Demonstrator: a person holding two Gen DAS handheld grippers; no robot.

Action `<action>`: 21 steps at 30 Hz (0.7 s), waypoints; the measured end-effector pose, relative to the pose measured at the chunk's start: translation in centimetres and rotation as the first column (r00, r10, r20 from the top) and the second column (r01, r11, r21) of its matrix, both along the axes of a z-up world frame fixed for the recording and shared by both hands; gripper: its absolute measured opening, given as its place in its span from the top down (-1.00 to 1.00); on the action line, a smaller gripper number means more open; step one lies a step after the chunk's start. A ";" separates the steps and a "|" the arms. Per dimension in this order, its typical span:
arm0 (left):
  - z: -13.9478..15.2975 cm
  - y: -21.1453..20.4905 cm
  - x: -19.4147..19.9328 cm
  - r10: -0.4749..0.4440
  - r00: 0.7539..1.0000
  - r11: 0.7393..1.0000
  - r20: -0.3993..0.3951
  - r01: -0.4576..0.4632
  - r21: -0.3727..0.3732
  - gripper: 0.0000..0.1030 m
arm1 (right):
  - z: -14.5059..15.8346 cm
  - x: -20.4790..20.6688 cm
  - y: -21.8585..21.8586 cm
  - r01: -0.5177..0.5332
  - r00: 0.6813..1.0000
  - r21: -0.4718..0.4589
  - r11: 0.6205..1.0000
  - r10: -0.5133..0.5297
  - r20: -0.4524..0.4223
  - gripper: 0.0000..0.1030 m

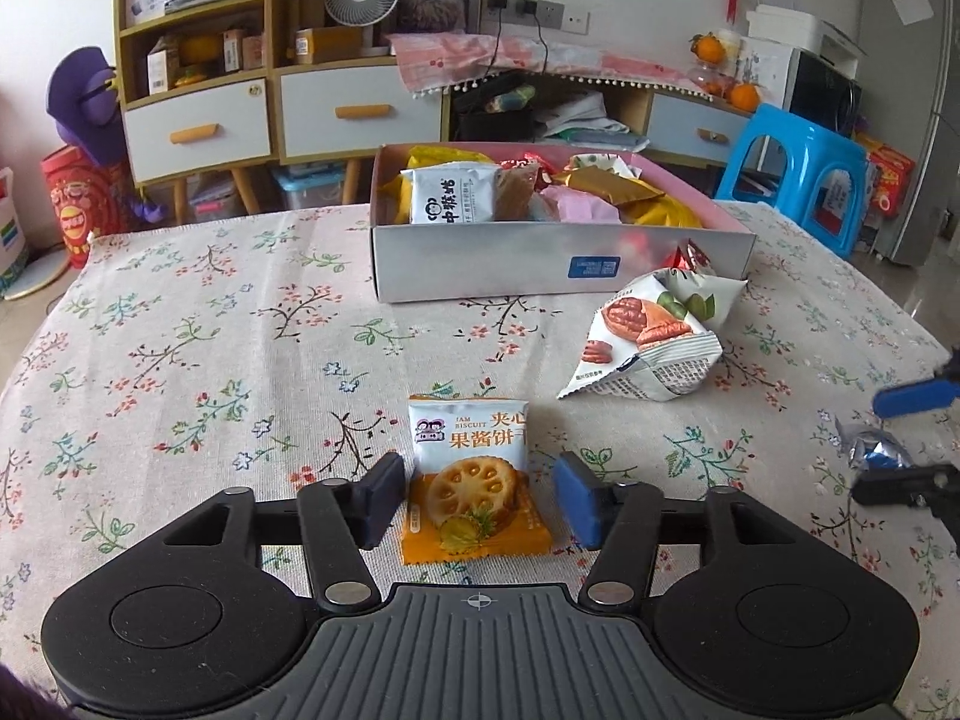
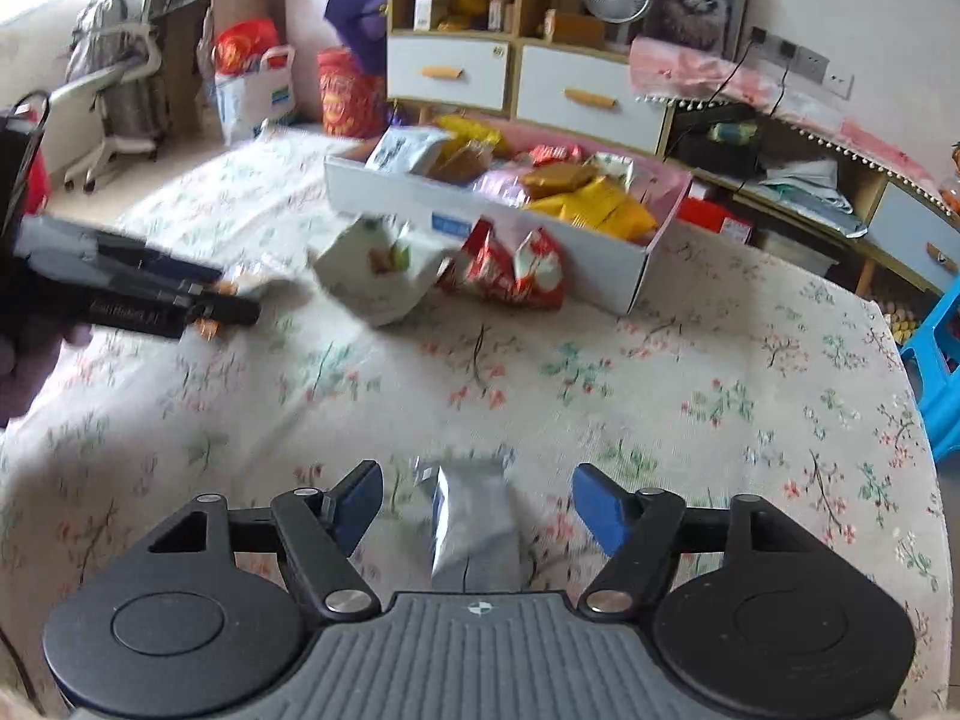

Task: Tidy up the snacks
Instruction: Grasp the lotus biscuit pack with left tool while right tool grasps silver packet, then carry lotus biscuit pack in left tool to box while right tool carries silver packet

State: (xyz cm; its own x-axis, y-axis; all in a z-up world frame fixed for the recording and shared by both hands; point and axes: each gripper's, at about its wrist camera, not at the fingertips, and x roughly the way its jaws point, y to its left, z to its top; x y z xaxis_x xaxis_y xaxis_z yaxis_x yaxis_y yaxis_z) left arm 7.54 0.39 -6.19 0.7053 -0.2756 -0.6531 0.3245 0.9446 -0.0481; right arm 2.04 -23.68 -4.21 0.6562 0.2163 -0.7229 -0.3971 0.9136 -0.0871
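An orange and white jam biscuit packet (image 1: pixel 474 480) lies flat on the floral tablecloth between the jaws of my left gripper (image 1: pixel 478 468). The jaws are open, with a small gap on each side of the packet. A silver foil packet (image 2: pixel 474 522) lies between the jaws of my right gripper (image 2: pixel 477 474), which is open too and stands well clear of the foil. The white snack box (image 1: pixel 540 258) sits at the far middle of the table, filled with several packets. A white pecan packet (image 1: pixel 648 336) lies just in front of the box. Red packets (image 2: pixel 510 270) lean against its front wall.
The table's floral cloth (image 1: pixel 210 330) spreads wide to the left of the box. A blue plastic stool (image 1: pixel 792 168) stands beyond the table's far right corner. Drawers and shelves (image 1: pixel 198 126) line the back wall. The left view shows the right gripper's fingers (image 1: pixel 912 399) at its right edge.
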 end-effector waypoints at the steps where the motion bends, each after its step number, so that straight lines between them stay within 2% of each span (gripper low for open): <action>1: 0.0 -0.2 0.0 -0.002 1.000 1.000 0.004 0.002 0.007 -0.14 | -0.2 -0.2 0.1 -0.003 1.000 -0.014 1.000 0.002 -0.011 -0.01; 3: -0.1 -0.4 -0.1 -0.002 1.000 1.000 0.011 0.002 0.019 -0.16 | -0.5 -0.7 0.3 -0.008 1.000 -0.022 1.000 0.007 -0.014 0.11; 5: -0.2 -0.6 -0.2 -0.005 1.000 1.000 0.017 0.004 0.031 -0.13 | -0.4 -0.9 0.4 -0.018 1.000 -0.006 1.000 0.018 -0.021 0.41; 6: -0.2 -0.7 -0.3 -0.007 1.000 0.999 0.018 0.006 0.037 -0.10 | -0.3 -0.9 0.4 -0.019 0.999 0.004 1.000 0.020 -0.029 0.63; 7: -0.1 -0.9 -0.3 -0.008 1.000 0.999 0.020 0.007 0.041 -0.07 | -0.2 -0.9 0.5 -0.020 0.999 0.006 1.000 0.020 -0.033 0.71; 9: 0.0 -0.9 -0.5 -0.004 1.000 0.999 0.023 0.003 0.047 0.21 | -0.2 -1.0 0.8 -0.023 0.999 -0.013 1.000 0.023 -0.023 0.72; 16: 0.3 -0.7 -0.4 0.024 1.000 0.999 0.004 -0.024 0.042 0.28 | 0.2 -0.7 1.2 -0.014 1.000 -0.011 1.000 0.014 0.007 0.74; 21: 0.8 0.1 0.1 0.060 0.998 0.998 -0.031 -0.061 -0.006 0.29 | 1.3 0.0 1.5 -0.003 1.000 0.013 1.000 0.002 0.024 0.74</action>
State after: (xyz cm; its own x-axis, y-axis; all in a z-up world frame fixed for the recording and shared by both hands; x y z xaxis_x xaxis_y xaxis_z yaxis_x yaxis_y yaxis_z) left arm 7.63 0.48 -5.36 0.7006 -0.2378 -0.6727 0.2651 0.9621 -0.0641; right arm 2.03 -22.21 -2.92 0.6728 0.2275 -0.7039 -0.3974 0.9138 -0.0846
